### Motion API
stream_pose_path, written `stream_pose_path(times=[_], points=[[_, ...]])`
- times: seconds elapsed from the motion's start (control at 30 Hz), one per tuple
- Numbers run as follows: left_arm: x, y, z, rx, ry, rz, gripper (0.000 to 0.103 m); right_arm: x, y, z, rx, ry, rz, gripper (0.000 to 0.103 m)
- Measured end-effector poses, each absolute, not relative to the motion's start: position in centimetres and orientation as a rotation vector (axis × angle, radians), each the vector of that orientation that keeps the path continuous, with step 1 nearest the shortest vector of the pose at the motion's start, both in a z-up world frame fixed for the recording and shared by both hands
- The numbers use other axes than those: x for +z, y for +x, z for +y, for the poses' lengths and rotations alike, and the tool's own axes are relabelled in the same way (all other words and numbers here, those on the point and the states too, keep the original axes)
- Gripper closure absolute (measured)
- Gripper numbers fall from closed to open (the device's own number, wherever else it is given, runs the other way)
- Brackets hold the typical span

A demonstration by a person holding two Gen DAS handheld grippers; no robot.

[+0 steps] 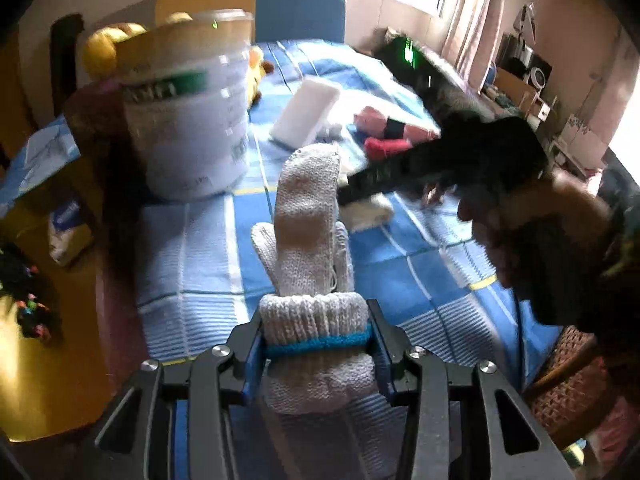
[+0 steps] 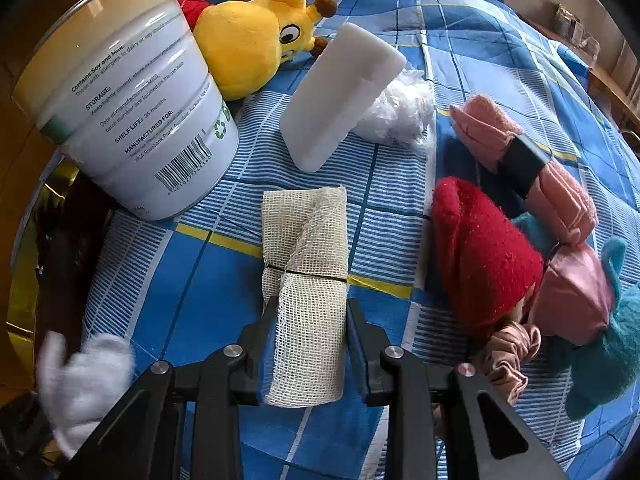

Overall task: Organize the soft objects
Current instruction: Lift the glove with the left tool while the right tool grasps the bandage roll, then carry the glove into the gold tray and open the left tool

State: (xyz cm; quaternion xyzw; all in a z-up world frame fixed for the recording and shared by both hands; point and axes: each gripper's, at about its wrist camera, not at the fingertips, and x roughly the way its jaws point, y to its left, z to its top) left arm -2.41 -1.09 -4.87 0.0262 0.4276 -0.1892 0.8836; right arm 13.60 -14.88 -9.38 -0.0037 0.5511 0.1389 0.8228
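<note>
- Nearest the left wrist camera, the left tongs (image 1: 316, 346) are clamped on a white knitted glove (image 1: 308, 240) at its blue-banded cuff; the glove's fingers point away over the blue checked cloth (image 1: 200, 256)
- Nearest the right wrist camera, the right tongs (image 2: 308, 344) are clamped on a roll of cream gauze (image 2: 306, 264) tied round its middle with a thin black band; the roll lies lengthwise on the cloth
- In the right view the glove shows again as a white blur at the lower left edge
- A white tin can (image 2: 132, 120) with printed text and a barcode stands at the left, open end up
- A yellow plush toy (image 2: 256, 36) lies just behind the can
- A white foam block (image 2: 340, 96) leans tilted near the middle, with a tuft of white stuffing (image 2: 400, 116) just beside it
- At the right lie a pink cloth roll (image 2: 520, 160) with a black band, a red felt piece (image 2: 480, 256), a teal felt piece (image 2: 612, 344) and a tan scrunchie (image 2: 512, 356), close together
- In the left view the right tongs and the hand (image 1: 532, 216) holding them appear blurred at the right
</note>
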Motion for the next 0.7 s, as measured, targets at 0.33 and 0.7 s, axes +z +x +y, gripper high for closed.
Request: stream_pose_path(times=[0.33, 0.7], points=[[-0.7, -2.9, 3.0, -0.305, -0.015, 0.823, 0.058, -9.3, 13.5, -14.9, 0.293, -0.032, 1.16, 0.074], [-0.5, -0.7, 14.5, -0.088, -0.212, 0.857, 0.058, -9.2, 13.3, -14.5, 0.287, -0.093, 1.131, 0.073]])
